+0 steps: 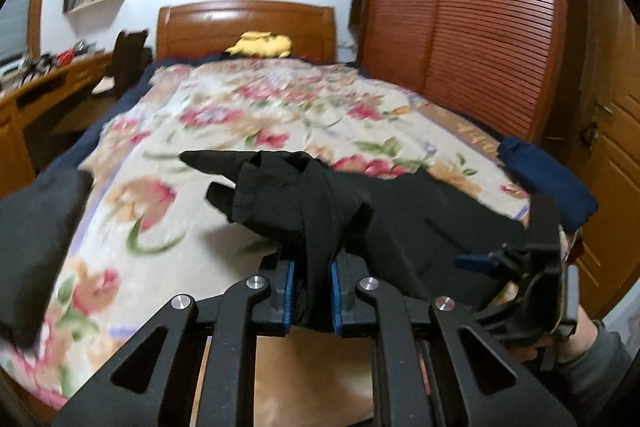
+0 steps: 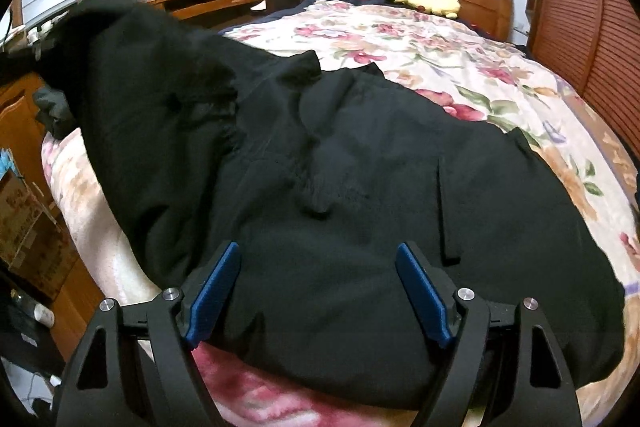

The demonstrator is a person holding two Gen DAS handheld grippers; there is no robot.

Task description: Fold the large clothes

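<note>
Blue-padded fingers (image 1: pixel 291 293) of the left gripper (image 1: pixel 313 297) are clamped on a bunched fold of the black garment (image 2: pixel 340 195), raised above the floral bedspread (image 1: pixel 224 115) with the cloth's loose end jutting toward the headboard (image 1: pixel 246 27). Fingers (image 2: pixel 214 293) of the right gripper (image 2: pixel 320 297) stand spread apart over the garment's near hem, pads clear of the cloth and nothing pinched between them. The garment lies across the near half of the bed, its near edge at the mattress edge and its left part lifted high. In the left wrist view the right gripper (image 1: pixel 532 267) shows at the right, held by a hand (image 1: pixel 580 339) in a grey sleeve. Beyond the garment the far half of the bedspread is open up to a yellow plush toy (image 2: pixel 430 1) by the headboard. A desk (image 2: pixel 208 1) borders the left side; a slatted wardrobe (image 1: pixel 460 27) borders the right.
</note>
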